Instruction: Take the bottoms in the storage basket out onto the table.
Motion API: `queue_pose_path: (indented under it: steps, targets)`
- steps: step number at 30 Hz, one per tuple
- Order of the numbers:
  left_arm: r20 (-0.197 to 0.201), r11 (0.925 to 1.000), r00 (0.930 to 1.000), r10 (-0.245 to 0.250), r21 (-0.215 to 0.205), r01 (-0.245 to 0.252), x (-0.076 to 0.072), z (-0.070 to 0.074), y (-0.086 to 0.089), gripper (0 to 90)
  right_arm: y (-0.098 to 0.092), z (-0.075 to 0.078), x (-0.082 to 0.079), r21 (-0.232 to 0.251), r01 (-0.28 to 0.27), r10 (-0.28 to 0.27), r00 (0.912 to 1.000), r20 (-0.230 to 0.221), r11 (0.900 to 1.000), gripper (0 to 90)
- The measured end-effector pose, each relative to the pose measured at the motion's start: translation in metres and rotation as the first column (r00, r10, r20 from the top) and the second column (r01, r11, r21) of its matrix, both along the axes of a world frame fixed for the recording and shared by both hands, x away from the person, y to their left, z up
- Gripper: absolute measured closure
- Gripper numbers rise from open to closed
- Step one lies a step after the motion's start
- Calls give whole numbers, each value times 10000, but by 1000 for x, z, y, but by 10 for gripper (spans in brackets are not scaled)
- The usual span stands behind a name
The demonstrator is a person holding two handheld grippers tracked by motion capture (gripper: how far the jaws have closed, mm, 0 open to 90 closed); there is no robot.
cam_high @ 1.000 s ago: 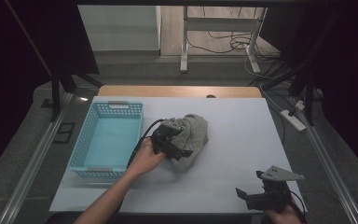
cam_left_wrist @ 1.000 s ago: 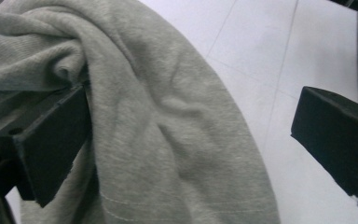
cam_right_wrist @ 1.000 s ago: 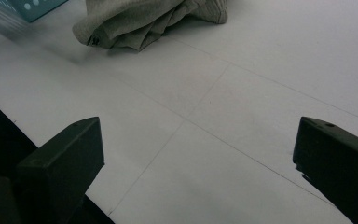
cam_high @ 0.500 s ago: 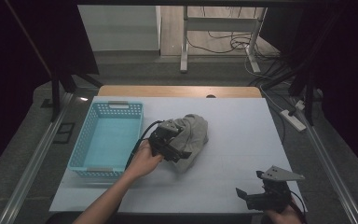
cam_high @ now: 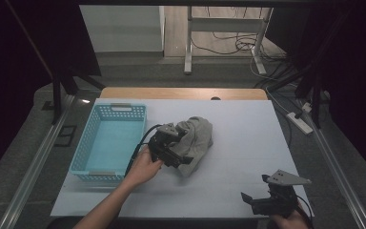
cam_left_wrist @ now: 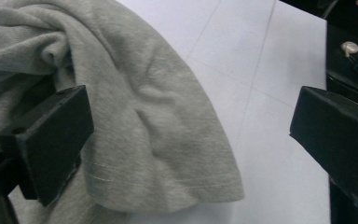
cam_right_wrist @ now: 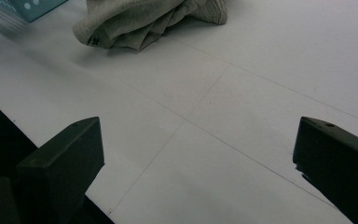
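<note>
A crumpled grey cloth [cam_high: 199, 136] lies in the middle of the white table [cam_high: 248, 143]. My left gripper [cam_high: 178, 155] sits on the cloth's near left side, held by a hand. In the left gripper view it [cam_left_wrist: 191, 140] is open wide; one jaw rests on the cloth [cam_left_wrist: 154, 116] and the other hangs over bare table, with the hem between them. My right gripper [cam_high: 253, 202] is at the table's near right corner, open over bare table [cam_right_wrist: 200, 121], nothing between its jaws. The cloth [cam_right_wrist: 144, 18] lies well ahead of it.
A light blue plastic basket [cam_high: 82, 160] stands at the table's left, just beside the cloth; its corner [cam_right_wrist: 32, 7] shows in the right gripper view. A black cable [cam_high: 140, 145] trails from my left gripper along the basket's side. Table edges run close to my right gripper.
My left gripper has shifted very slightly on the cloth. The right gripper has stayed in place.
</note>
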State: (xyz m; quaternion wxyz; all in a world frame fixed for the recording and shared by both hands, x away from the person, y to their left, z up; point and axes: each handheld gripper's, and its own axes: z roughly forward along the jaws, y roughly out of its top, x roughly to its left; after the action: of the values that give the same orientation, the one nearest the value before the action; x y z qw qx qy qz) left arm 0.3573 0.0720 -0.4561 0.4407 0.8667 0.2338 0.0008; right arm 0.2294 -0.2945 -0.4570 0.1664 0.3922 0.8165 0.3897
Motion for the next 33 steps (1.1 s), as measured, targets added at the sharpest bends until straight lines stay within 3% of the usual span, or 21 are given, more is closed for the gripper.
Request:
queue_pose_path:
  steps: [3,5,11,15,21,27,33]
  targets:
    - [3,10000,10000,10,17,-10,-2,0,2,0,0,0,0,-36,-20,20,10000,12,10000,24]
    - [-159,9997,9999,-14,-259,10,-3,-2,4,0,1,0,-1,-28,-27,28,10000,53,10000,24]
    - [-319,9997,9995,45,-247,-53,-5,-4,10,0,0,0,-1,2,-61,60,10000,66,10000,24]
    - [-494,9979,9987,111,-635,-142,-6,-6,14,0,0,1,-1,60,-60,59,10000,75,10000,24]
    - [-499,9992,9987,112,-389,-131,-11,-7,16,0,-1,1,-2,117,-66,64,9999,153,9999,24]
    - [-612,9977,9981,81,-662,-122,-15,-6,21,0,-1,1,-2,205,-50,47,9999,142,9998,24]
    - [-565,9979,9983,163,-619,-198,-19,-2,24,0,-3,1,-2,275,-44,39,9999,167,9996,24]
